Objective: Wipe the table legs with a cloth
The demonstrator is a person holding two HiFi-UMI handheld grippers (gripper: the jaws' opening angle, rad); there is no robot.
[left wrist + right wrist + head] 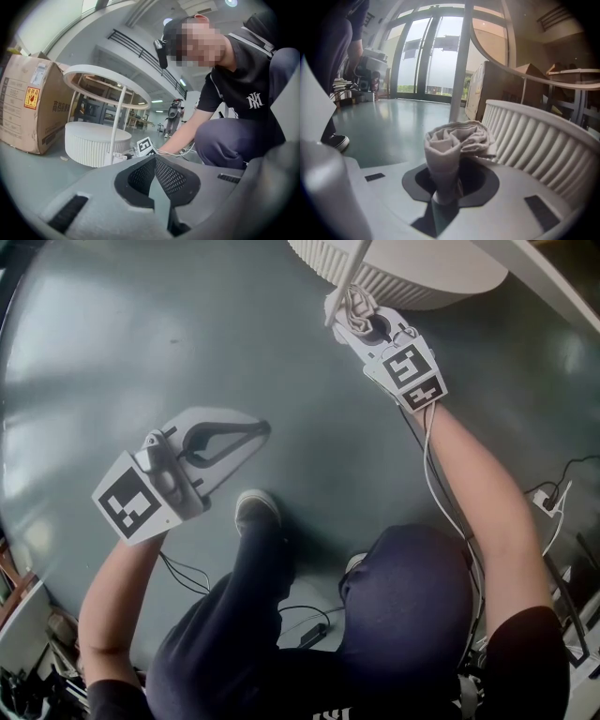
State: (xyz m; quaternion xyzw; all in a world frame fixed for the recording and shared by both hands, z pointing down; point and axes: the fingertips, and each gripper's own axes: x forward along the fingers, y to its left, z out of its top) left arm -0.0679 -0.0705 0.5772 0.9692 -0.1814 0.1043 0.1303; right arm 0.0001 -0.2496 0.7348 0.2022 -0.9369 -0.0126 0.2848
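A crumpled pale cloth point(457, 143) is bunched up between the jaws of my right gripper point(446, 187), which is shut on it. In the head view the right gripper point(353, 313) holds the cloth point(349, 304) against the foot of a thin white table leg point(348, 268), where the leg meets the round ribbed base point(412, 277). That leg point(460, 61) rises just beyond the cloth. My left gripper point(255, 432) hovers low over the floor, well to the left of the table, shut with nothing in it. From the left gripper view the small table point(107, 80) stands a short way off.
The floor point(141, 334) is smooth grey-green. A large cardboard box point(28, 108) stands left of the table. The person crouches with a shoe point(257, 509) near the left gripper. Cables and a power strip point(548, 507) lie at the right.
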